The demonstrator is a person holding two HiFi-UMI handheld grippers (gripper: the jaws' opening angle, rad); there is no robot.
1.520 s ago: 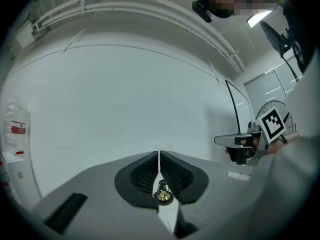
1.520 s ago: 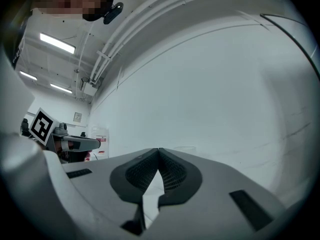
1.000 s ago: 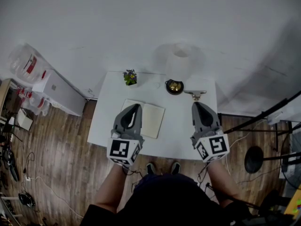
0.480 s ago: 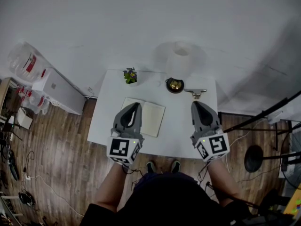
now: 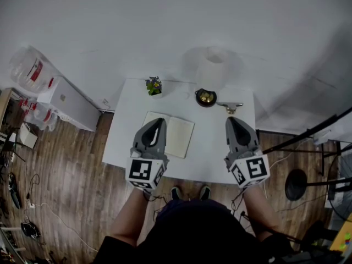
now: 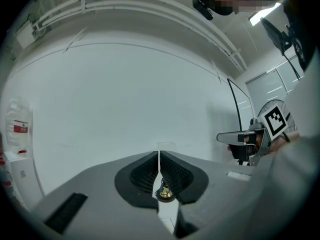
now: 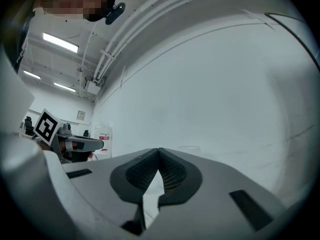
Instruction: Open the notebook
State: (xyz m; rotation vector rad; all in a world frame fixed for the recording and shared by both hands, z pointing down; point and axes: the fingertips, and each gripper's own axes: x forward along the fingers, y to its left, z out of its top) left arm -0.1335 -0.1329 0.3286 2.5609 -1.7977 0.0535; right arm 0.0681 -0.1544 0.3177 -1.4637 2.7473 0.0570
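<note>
A white table (image 5: 212, 147) fills the centre of the head view, and the cream notebook (image 5: 180, 137) lies flat on its left half. The left gripper (image 5: 159, 122) is held level over the notebook's left part, and the right gripper (image 5: 231, 120) over bare table at centre right. Both pairs of jaws are clenched on nothing. For a clean opening, one pair should probably be parted, lowered to the free edge and closed on the cover alone.
</note>
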